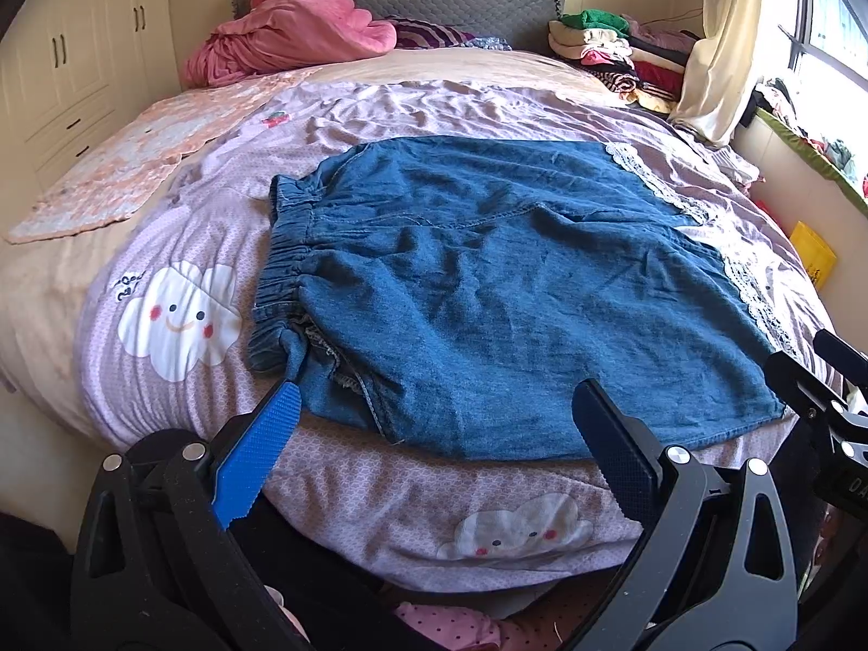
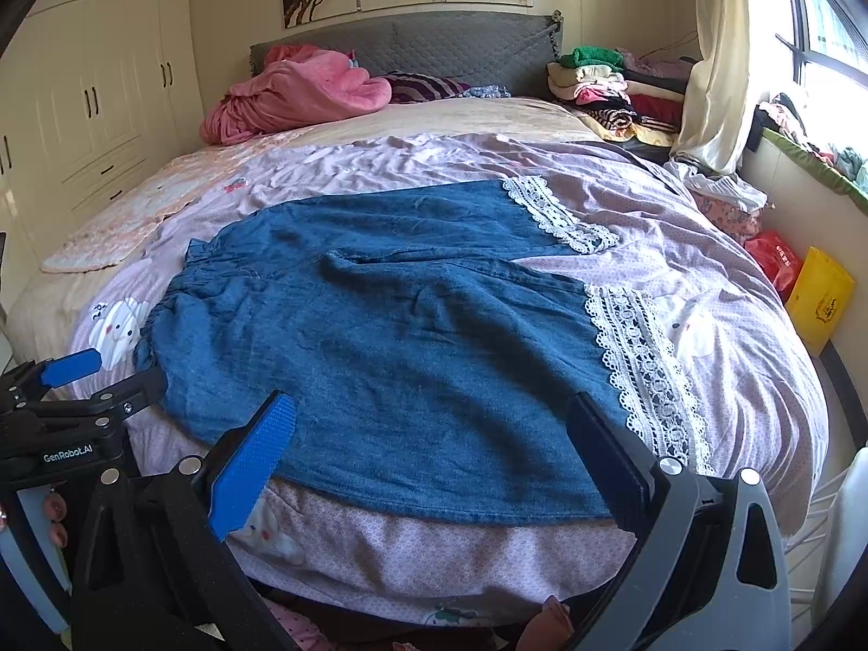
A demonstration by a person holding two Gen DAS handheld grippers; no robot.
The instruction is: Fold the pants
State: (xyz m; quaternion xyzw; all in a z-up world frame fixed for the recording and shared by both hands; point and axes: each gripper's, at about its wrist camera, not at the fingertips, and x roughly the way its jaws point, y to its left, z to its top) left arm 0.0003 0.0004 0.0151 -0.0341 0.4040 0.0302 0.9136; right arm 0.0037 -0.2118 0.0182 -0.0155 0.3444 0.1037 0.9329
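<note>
The denim pants (image 2: 380, 336) lie spread flat on the bed (image 2: 732, 325), just ahead of both hand-held grippers (nothing folded yet, I reckon). Left hand-held gripper (image 1: 434, 423) and right hand-held gripper (image 2: 434, 428) gape wide, empty.

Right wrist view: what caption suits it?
Blue denim pants with white lace hems lie flat on a lilac bedspread; the open right gripper hovers above.

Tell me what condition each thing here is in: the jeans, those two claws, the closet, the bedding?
Blue denim pants with white lace hems: spread flat on the bed, legs side by side, not yet folded.
Left claw: open, empty, at the pants' near edge.
Right claw: open, empty, over the near edge.
White wardrobe doors: shut.
Pink blanket: crumpled by the headboard.
Stack of clothes: folded, piled.
</note>
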